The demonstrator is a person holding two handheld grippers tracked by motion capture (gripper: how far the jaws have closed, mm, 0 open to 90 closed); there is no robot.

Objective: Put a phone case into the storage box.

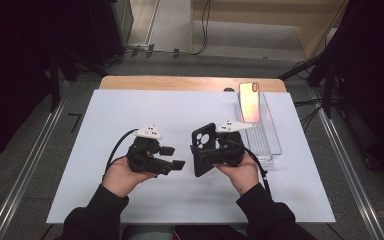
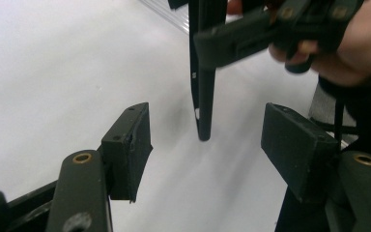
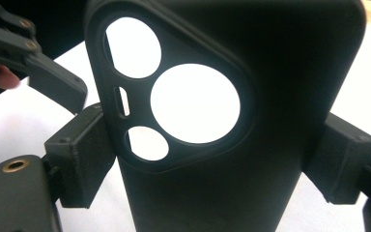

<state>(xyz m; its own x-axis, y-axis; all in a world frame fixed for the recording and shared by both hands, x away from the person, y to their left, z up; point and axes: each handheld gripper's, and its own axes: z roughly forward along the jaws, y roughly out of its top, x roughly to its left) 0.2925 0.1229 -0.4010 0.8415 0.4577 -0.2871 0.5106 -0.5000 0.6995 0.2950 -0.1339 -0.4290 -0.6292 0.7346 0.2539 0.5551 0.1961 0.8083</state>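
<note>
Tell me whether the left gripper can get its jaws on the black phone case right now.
Probably yes. The left gripper stands open with nothing between its jaws, and the black phone case, held upright by the right gripper, hangs just ahead of them, its lower end free above the white sheet.

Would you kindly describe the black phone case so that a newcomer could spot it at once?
Start at the white sheet covering the table, then find the right tool near its middle. Clamped there, standing on edge, is the black phone case. Its three round camera cutouts set it apart from the shiny phone lying in the clear tray behind.
</note>
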